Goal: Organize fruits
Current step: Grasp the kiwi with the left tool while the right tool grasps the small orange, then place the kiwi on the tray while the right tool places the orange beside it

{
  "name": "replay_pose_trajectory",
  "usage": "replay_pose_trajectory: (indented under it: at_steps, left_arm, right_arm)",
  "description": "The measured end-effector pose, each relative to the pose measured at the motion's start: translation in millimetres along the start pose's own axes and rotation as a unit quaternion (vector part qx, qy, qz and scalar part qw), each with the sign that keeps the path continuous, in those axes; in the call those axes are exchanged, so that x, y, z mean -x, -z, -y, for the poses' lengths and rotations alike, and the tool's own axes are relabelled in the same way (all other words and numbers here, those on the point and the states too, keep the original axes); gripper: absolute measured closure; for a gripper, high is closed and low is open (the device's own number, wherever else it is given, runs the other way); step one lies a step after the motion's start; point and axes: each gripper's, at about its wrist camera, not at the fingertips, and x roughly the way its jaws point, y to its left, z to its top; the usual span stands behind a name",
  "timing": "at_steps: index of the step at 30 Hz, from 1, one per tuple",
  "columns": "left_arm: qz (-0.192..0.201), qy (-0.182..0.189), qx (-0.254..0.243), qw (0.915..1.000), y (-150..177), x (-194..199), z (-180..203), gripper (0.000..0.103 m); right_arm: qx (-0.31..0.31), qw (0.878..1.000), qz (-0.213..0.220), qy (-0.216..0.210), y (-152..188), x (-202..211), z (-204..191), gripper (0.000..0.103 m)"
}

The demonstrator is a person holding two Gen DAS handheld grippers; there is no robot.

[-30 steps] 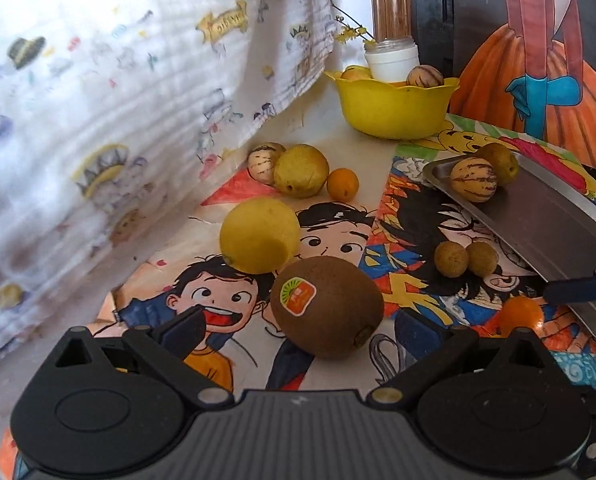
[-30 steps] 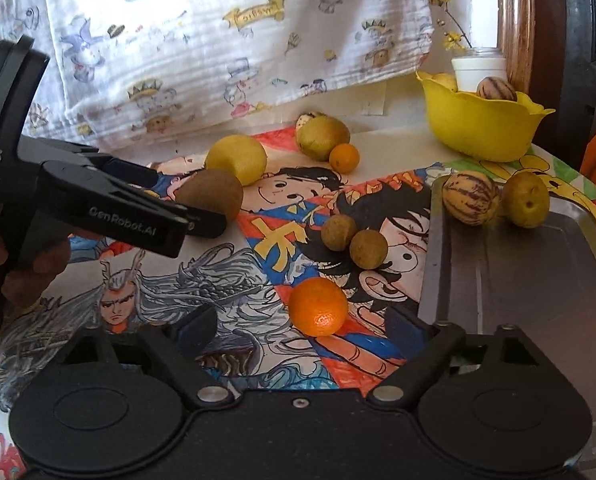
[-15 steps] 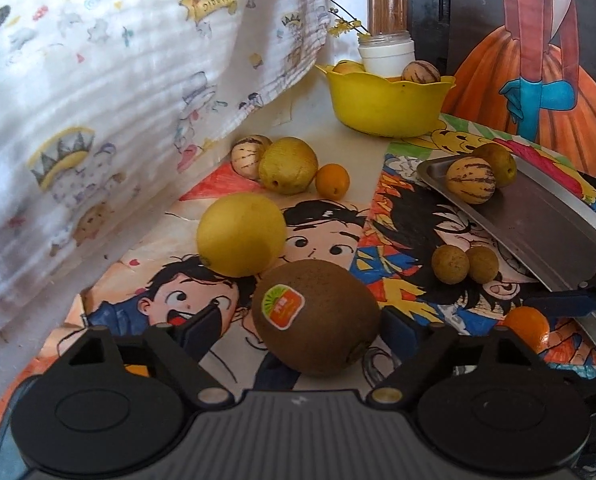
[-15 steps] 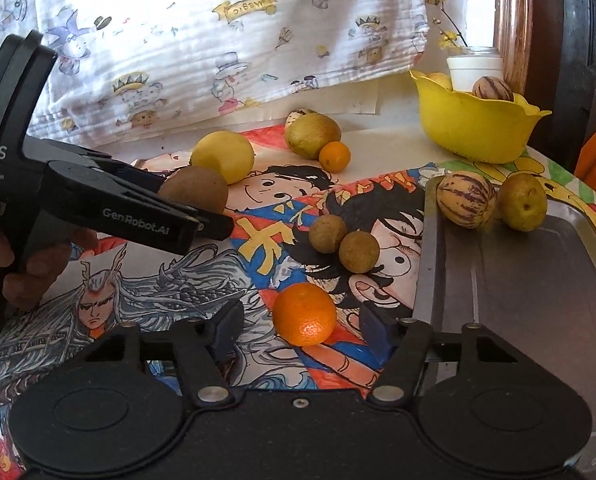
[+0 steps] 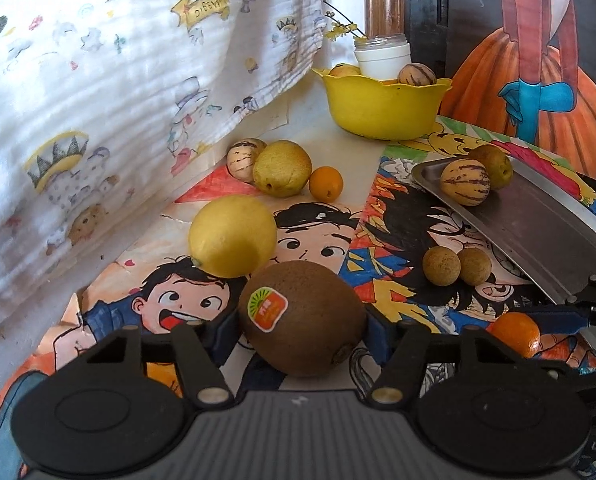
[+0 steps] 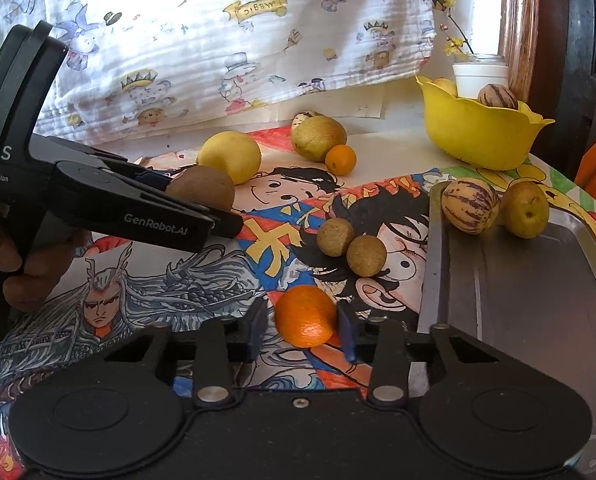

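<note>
My left gripper [image 5: 299, 332] is shut on a brown kiwi [image 5: 303, 318] with an orange-green sticker; the kiwi [image 6: 202, 188] also shows in the right wrist view. My right gripper [image 6: 303, 330] is shut on a small orange [image 6: 305, 316], which also shows in the left wrist view [image 5: 515, 332]. Both fruits sit low over the cartoon mat. A metal tray [image 6: 529, 304] at the right holds a striped melon [image 6: 469, 206] and a yellow-green fruit [image 6: 525, 208].
A lemon [image 5: 232, 236], two small brown fruits [image 5: 441, 266], a yellow pear [image 5: 282, 168], a small orange [image 5: 325, 184] and a striped fruit [image 5: 242, 158] lie on the mat. A yellow bowl [image 5: 381, 108] with fruit stands at the back. A hanging cloth [image 5: 118, 80] borders the left.
Both grippers moved forward around their fruits and closed: the left on the kiwi, the right on the orange.
</note>
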Motion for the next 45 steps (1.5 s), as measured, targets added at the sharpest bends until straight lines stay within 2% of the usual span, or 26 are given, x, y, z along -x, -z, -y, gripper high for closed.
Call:
replay_pose_trajectory:
  at_steps: [7,13,23,31,37,41,45]
  left_arm:
    - [-0.02,-0.001,0.032,0.9993,1,9,2,0.036]
    - [-0.026,0.001,0.038,0.999,6,23,13,0.036]
    - [-0.038,0.027,0.067,0.9967,10,47,38,0.036]
    - [-0.013,0.048,0.066,0.9966,-10,62,80,0.036]
    - [-0.004,0.059,0.068,0.9959,-36,51,111,0.036]
    - [0.008,0.066,0.065,0.9957,-55,35,124,0.036]
    - [0.021,0.071,0.052,0.9958,-66,17,134,0.036]
  right_arm:
    - [0.001,1.0,0.0,-0.002,3,6,2,0.069]
    - [-0.005,1.0,0.004,-0.009,10,20,1,0.069]
    - [-0.04,0.999,0.026,-0.002,26,61,14,0.069]
    - [-0.063,0.996,0.059,0.017,33,101,48,0.069]
    - [-0.045,0.996,0.073,0.04,29,118,85,0.069]
    - [-0.021,0.995,0.081,0.051,14,119,119,0.069]
    - [0.009,0.994,0.081,0.075,-5,103,155,0.069]
